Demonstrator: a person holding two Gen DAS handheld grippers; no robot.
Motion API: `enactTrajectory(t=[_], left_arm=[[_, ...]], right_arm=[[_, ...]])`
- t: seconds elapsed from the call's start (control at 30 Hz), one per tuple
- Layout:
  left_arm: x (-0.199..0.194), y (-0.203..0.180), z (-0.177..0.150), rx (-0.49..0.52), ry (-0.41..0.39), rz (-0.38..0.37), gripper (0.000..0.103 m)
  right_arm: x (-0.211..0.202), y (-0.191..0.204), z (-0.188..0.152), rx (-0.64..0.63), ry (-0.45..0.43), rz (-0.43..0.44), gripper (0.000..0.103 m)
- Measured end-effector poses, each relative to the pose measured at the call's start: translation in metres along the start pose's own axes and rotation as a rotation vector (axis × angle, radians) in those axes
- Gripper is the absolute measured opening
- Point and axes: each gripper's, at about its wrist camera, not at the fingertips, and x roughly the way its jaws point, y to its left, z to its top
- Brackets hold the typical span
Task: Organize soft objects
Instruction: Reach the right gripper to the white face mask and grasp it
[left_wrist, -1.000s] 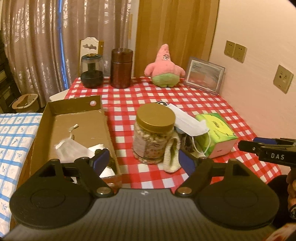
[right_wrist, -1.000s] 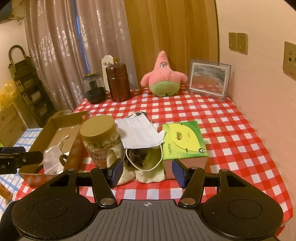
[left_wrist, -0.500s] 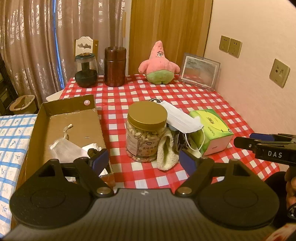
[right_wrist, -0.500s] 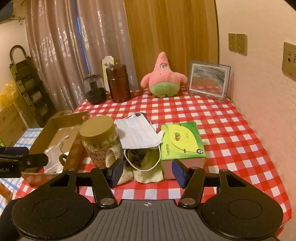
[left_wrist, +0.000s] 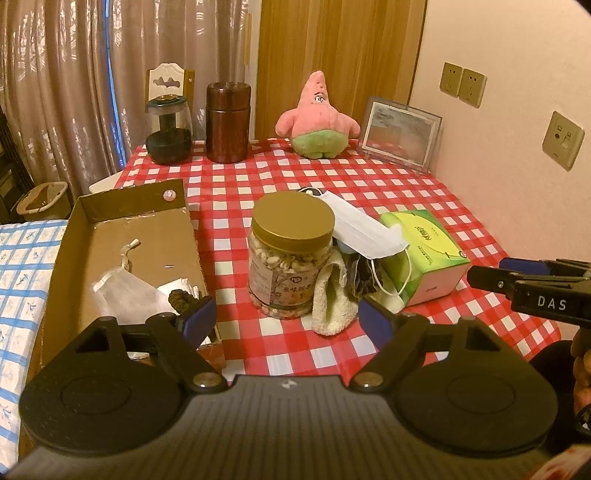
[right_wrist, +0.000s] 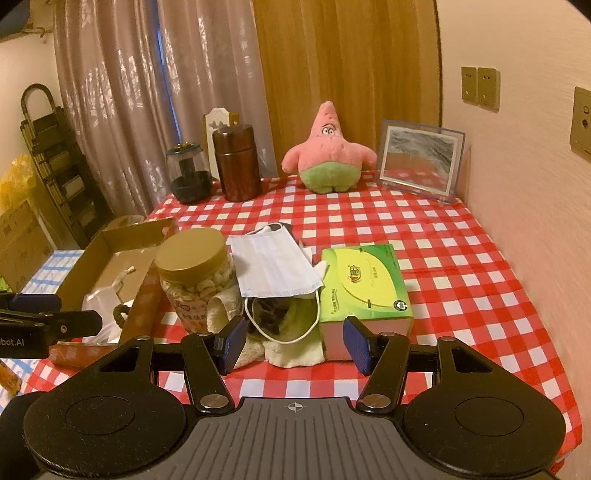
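Both grippers hung empty at the table's near edge, left gripper (left_wrist: 286, 319) wide open, right gripper (right_wrist: 291, 341) half open. Little had changed; the towel (left_wrist: 332, 295) and mask (left_wrist: 364, 232) waited mid-table, box (left_wrist: 70, 236) at the left edge.

Black left gripper (left_wrist: 286, 319) with 2 blue-padded jaws (silver pivot screws).

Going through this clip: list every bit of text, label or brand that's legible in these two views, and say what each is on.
"DAS": white letters on the right gripper, seen from the left wrist view.
"bot.AI": cut off by the frame edge, on the left gripper, seen from the right wrist view.
Tissue box: a red and yellow logo on top, too small to read.
Nut jar: printed label characters, too blurred to read.
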Motion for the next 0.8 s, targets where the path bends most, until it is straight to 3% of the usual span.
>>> enactTrajectory(t=[0.37, 0.8], left_arm=[[0.014, -0.002, 0.004, -0.002, 0.009, -0.009, 0.083], [0.048, 0.005, 0.020, -0.024, 0.008, -0.008, 0.083]], right_arm=[[0.025, 0.002, 0.010, -0.099, 0.014, 0.005, 0.058], [0.092, 0.025, 0.019, -0.311, 0.070, 0.058, 0.058]])
